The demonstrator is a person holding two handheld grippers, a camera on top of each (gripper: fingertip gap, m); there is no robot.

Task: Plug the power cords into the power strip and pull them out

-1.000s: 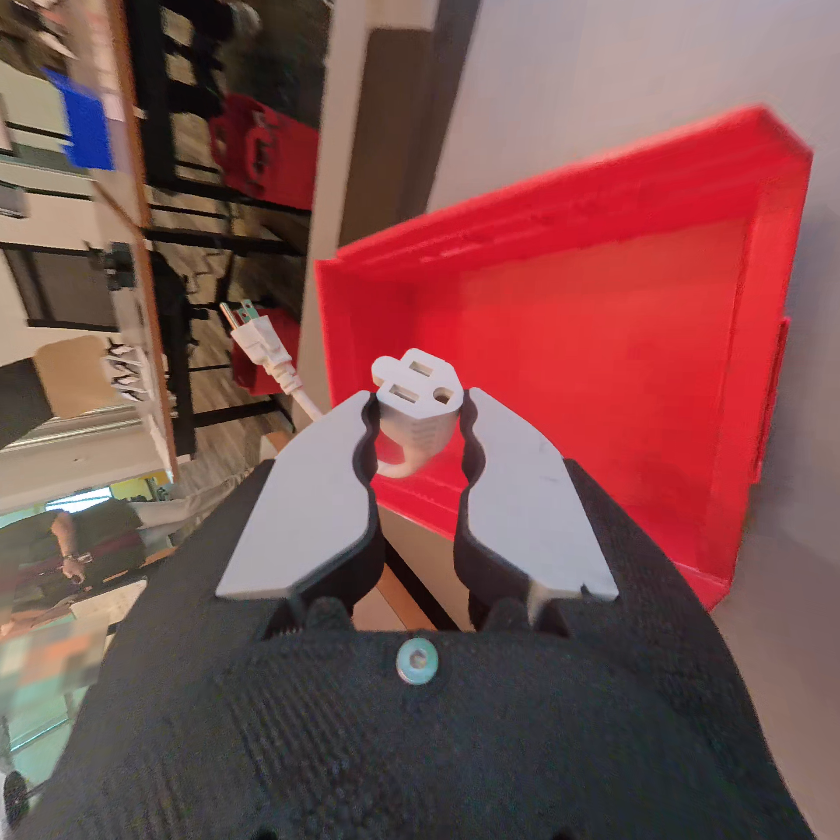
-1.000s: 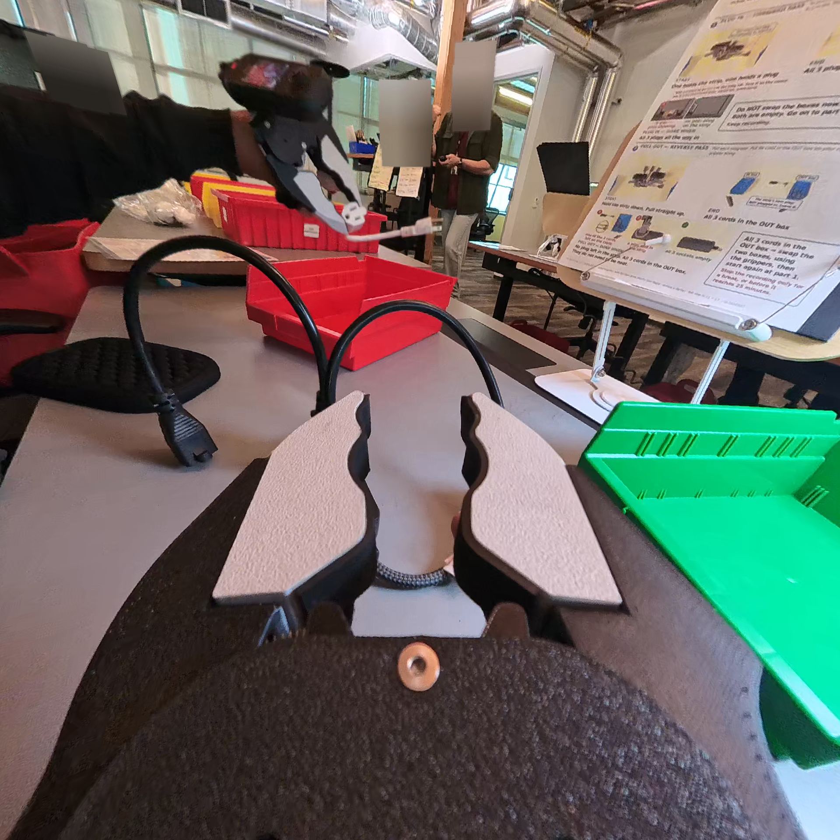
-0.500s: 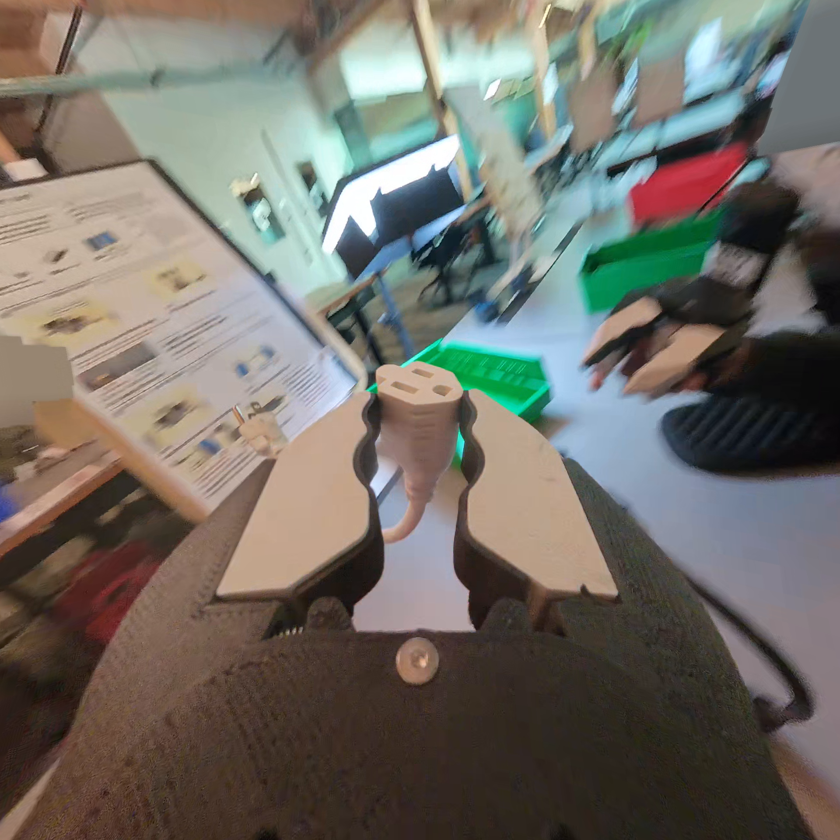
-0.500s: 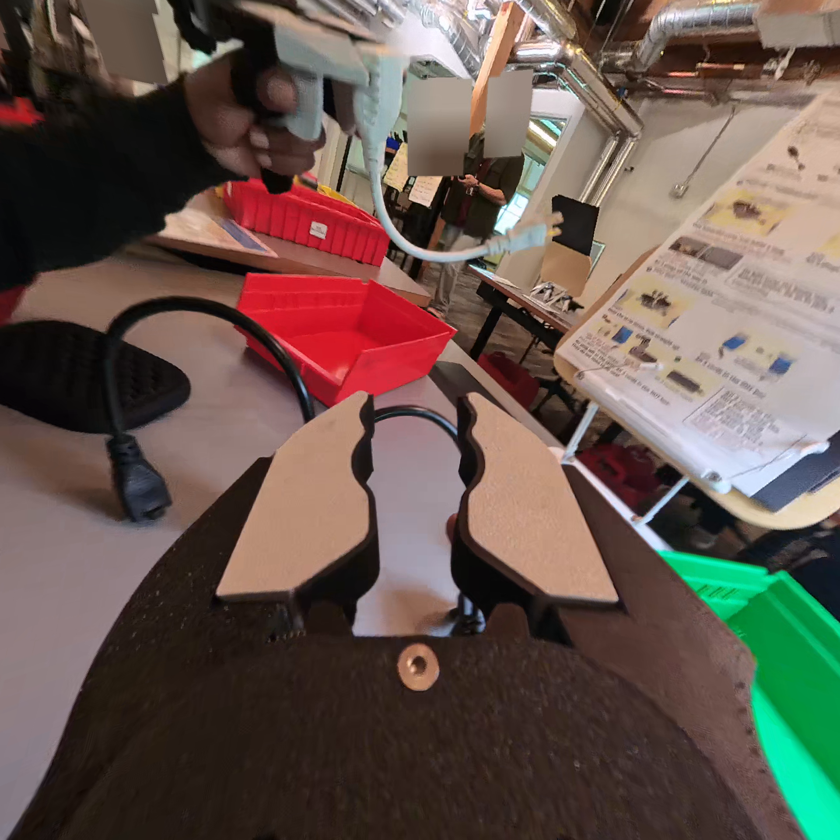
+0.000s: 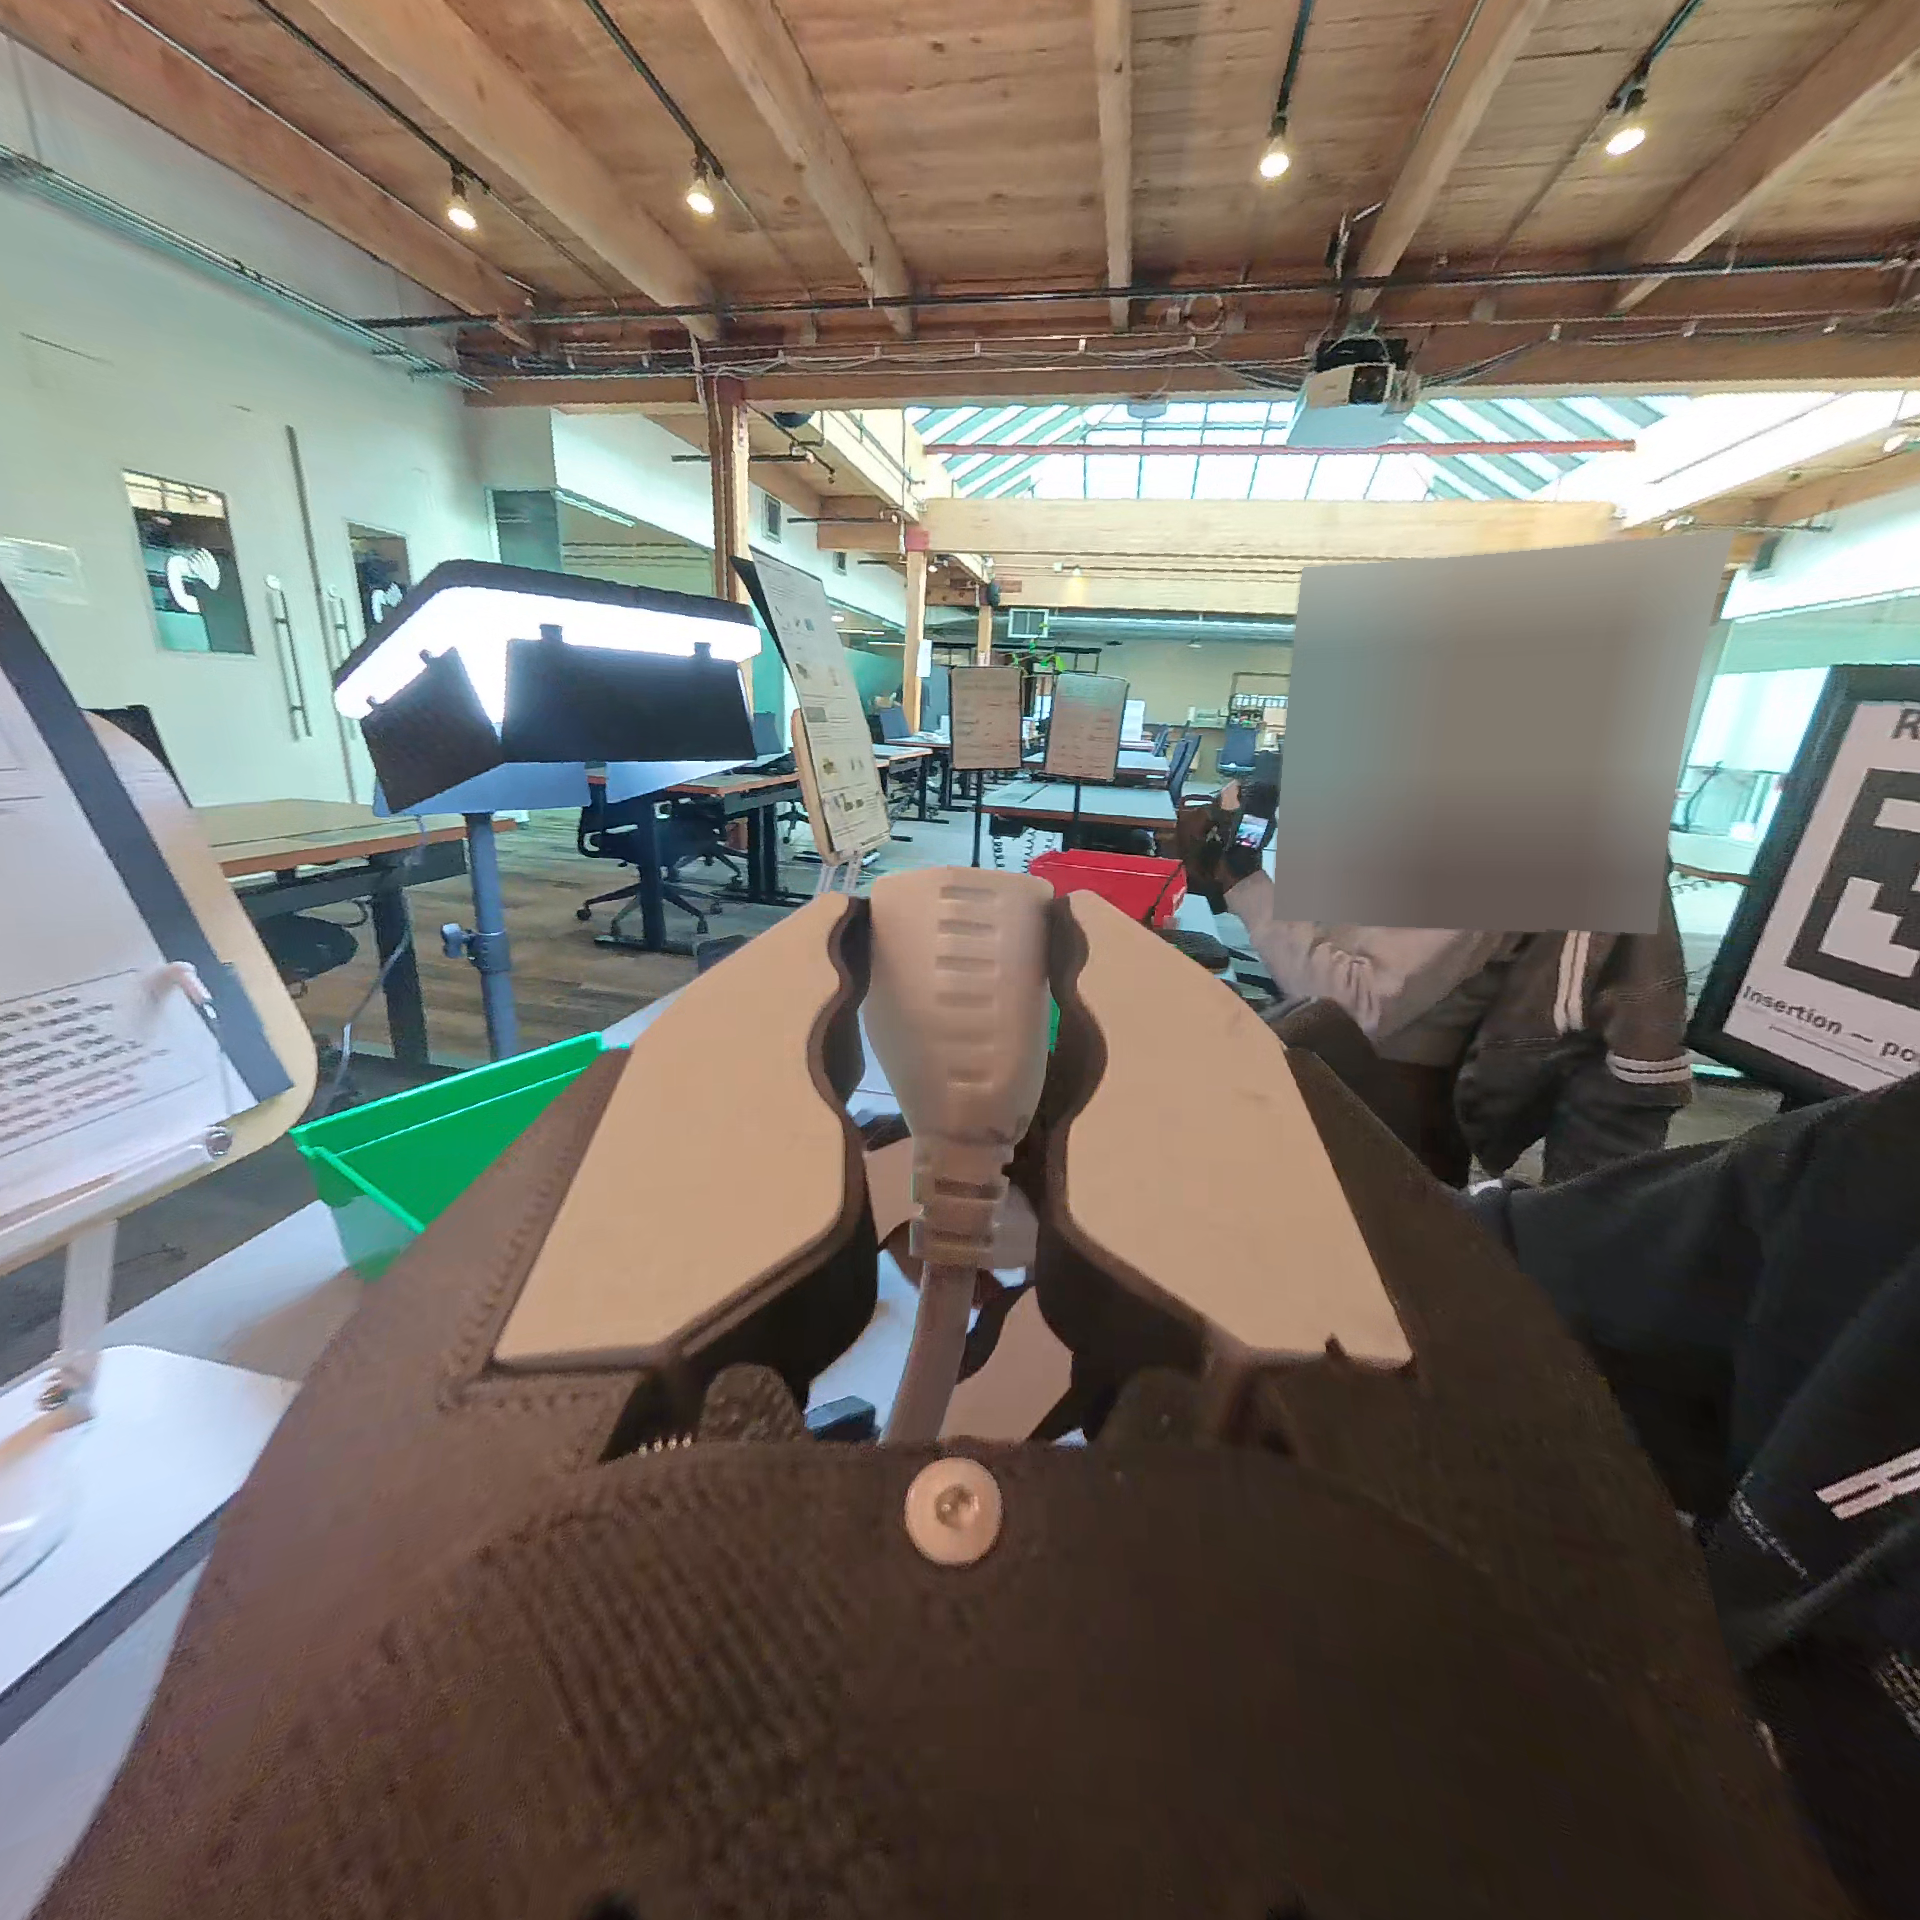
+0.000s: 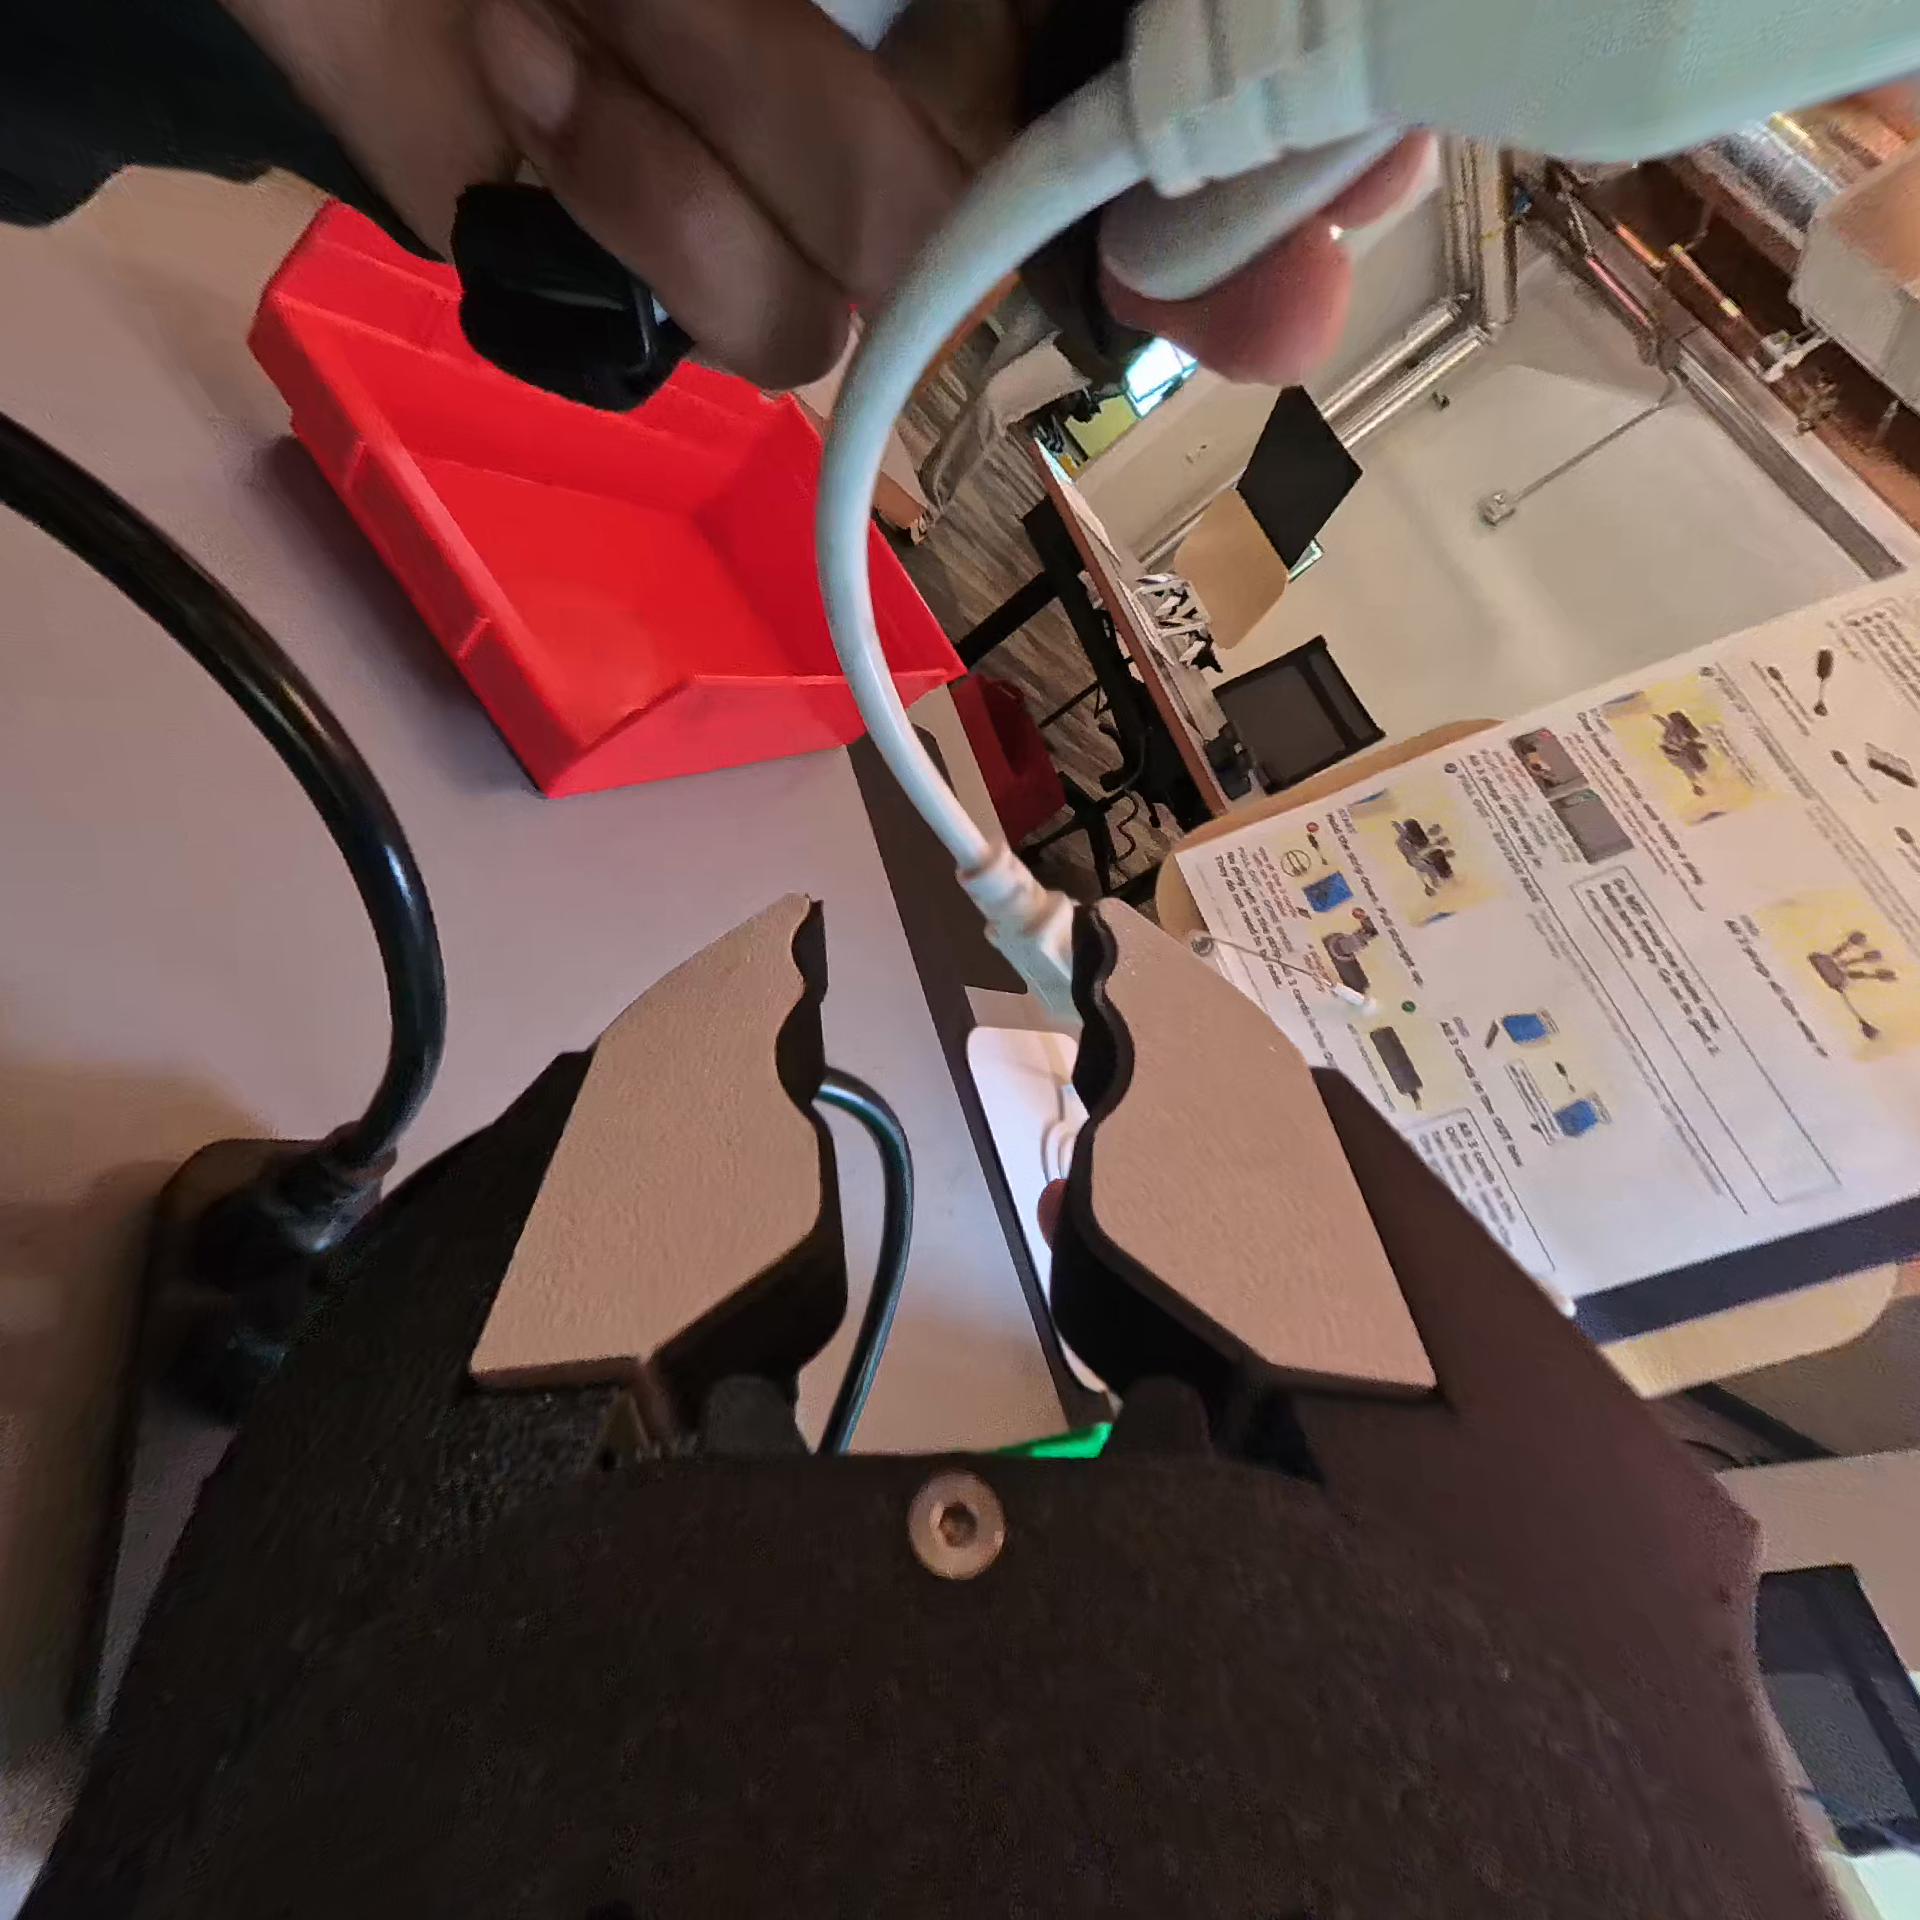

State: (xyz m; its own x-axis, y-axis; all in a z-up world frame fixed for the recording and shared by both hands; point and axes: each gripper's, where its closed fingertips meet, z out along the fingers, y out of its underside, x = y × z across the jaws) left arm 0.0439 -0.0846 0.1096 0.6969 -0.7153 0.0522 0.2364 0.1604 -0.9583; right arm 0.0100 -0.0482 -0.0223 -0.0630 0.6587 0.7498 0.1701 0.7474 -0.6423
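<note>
My left gripper (image 5: 956,914) is shut on the socket end of a white power cord (image 5: 961,997), with both pads pressed on its sides, and is held up in the air. In the right wrist view the same white cord (image 6: 857,582) curves down from the hand that holds the left gripper (image 6: 727,156). Its plug end (image 6: 1029,951) hangs between the fingers of my right gripper (image 6: 951,925), close to the right finger (image 6: 1195,1122). The right jaws stand wide apart and do not press on it. No power strip is in view.
A red bin (image 6: 582,582) sits on the grey table (image 6: 156,883) ahead of the right gripper. A thick black cord (image 6: 343,769) loops at the left. A green bin (image 5: 447,1122) and an instruction sheet on a stand (image 6: 1610,935) are at the right. A person (image 5: 1538,997) is nearby. My hands' fingertips stand some 15 centimetres from each other.
My left gripper swung from over the red bin to above the right gripper, still holding the white socket end. The right jaws opened wider, and the dangling plug end now hangs between them.
</note>
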